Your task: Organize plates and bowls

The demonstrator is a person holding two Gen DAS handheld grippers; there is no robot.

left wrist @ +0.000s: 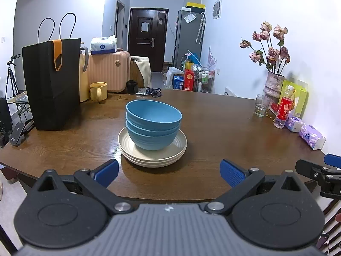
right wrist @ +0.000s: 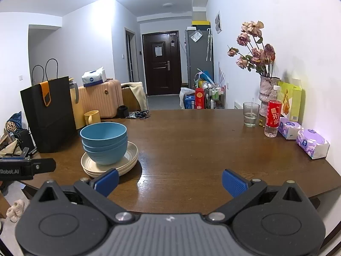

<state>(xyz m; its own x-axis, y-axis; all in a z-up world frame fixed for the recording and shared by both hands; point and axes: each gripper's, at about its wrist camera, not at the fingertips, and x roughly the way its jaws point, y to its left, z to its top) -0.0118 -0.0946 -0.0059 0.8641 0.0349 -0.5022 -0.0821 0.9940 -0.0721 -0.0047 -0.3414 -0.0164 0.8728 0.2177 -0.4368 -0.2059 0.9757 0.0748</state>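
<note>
While both grippers, left [left wrist: 169, 171] and right [right wrist: 170, 181], are held empty with jaws spread wide, three blue bowls [left wrist: 153, 124] are seen nested on what appear three cream plates [left wrist: 152, 149], mid-table [left wrist: 223, 132].

Home apt: dining table [left wrist: 213, 128], suitcase [left wrist: 108, 70], fridge [left wrist: 188, 36].
</note>
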